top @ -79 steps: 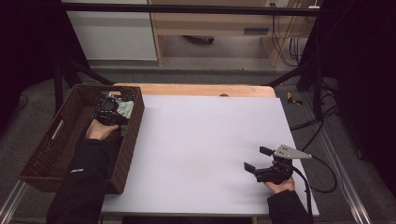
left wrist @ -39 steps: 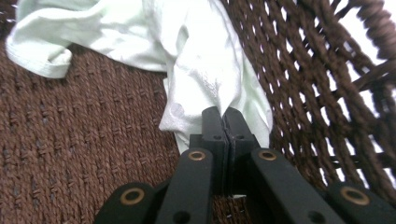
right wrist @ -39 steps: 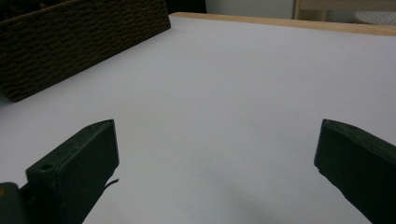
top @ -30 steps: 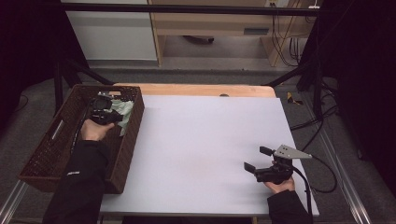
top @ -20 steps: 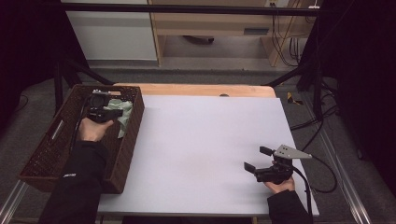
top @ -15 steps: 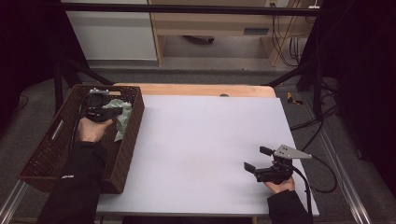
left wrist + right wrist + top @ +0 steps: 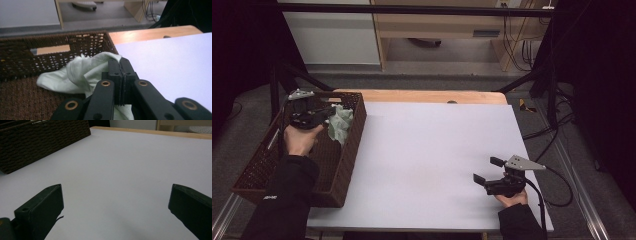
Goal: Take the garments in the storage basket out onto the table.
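**Cloth pinched in your left gripper above the wicker basket**

Cloth [image 7: 340, 126], pale green and crumpled, hangs from your left gripper [image 7: 324, 114] over the far end of the dark wicker basket [image 7: 347, 165]. Its jaws are pressed together on a fold, which judging by the hold is meant to carry it clear of the basket wall. In the left gripper view the cloth [image 7: 82, 72] bunches around the jaw tips, its lower part trailing toward the basket floor.

Your right gripper [image 7: 488, 170] rests low on the near right part of the counter [image 7: 427, 150], jaws wide apart with nothing between them, seemingly waiting.

The counter is a white sheet over a wooden top. Beyond it lie a grey floor, pale cabinets and loose cables.
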Demonstrator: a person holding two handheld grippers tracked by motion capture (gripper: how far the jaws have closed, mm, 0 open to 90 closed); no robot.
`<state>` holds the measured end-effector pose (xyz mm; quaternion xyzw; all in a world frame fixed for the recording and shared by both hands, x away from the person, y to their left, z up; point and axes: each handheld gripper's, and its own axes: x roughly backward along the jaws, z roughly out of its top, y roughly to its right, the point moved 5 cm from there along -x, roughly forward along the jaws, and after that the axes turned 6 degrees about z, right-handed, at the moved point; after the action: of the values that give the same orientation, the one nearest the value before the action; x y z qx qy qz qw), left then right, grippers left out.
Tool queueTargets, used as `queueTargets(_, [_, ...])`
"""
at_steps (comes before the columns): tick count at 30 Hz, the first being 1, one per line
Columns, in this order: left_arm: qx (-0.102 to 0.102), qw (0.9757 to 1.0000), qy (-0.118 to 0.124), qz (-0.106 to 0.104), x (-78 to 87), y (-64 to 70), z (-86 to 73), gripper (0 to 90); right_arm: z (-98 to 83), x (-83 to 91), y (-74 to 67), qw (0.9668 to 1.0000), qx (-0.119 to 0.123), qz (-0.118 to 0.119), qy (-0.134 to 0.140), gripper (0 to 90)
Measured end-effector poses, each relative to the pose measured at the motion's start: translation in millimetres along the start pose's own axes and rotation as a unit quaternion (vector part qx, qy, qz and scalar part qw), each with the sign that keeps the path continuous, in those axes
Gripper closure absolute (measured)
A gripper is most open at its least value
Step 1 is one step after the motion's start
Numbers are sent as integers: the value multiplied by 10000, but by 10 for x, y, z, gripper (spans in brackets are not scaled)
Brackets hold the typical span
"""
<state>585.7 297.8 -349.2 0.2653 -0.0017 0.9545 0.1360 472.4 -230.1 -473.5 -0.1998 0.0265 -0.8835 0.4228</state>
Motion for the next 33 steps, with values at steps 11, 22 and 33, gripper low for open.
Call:
queueTargets(11, [-111, 9990, 435, 18, 348, -4, 135, 889, -2, -5, -2, 10000, 8, -2, -12, 5])
queueTargets(22, [-142, 9975, 685, 66, 584, -19, 234, 889, -3, -7, -5, 10000, 17, -9, -17, 5])
queueTargets(33, [-216, 9956, 915, 51, 801, 2, 312, 889, -3, -6, -6, 10000, 20, -12, -22, 5])
